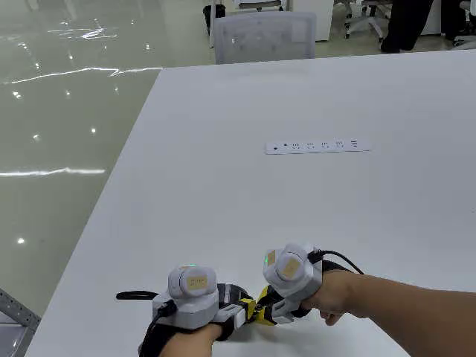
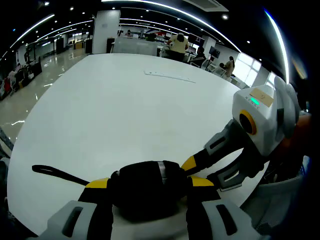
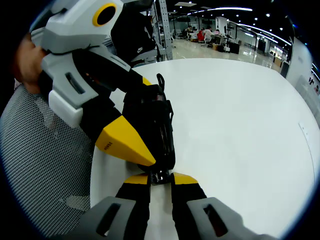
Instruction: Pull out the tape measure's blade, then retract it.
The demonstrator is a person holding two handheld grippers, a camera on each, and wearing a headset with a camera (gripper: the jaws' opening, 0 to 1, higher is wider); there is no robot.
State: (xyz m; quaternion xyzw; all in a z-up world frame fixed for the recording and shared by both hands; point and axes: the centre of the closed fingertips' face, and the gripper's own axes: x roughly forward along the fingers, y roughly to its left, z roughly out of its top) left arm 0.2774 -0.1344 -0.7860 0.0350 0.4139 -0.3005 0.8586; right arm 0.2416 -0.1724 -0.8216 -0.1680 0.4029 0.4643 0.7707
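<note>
1. Gripping the tape measure (image 2: 144, 194) by its black case, the left tongs (image 2: 150, 182) pinch it from both sides, with one yellow tip pressed against each flank.
2. From the right in the left gripper view, the right tongs (image 3: 160, 180) reach in, and one yellow tip touches the case.
3. In the right gripper view, the right tongs are drawn almost together on a small metal tab (image 3: 159, 175) at the end of the case. The tab sits right against the case.
4. In the head view, both tongs meet tip to tip at the near edge of the white surface (image 1: 223, 186), with the tape measure held between them just above it.
5. A black wrist strap (image 2: 52, 171) trails out from the case on the left gripper's side and lies on the surface.
6. A white power strip (image 1: 317, 146) lies flat farther out on the surface, well apart from the tongs.
7. A grey mesh chair (image 1: 264, 36) stands at the far edge of the surface, and a glossy floor (image 1: 59, 111) stretches away to the left.
</note>
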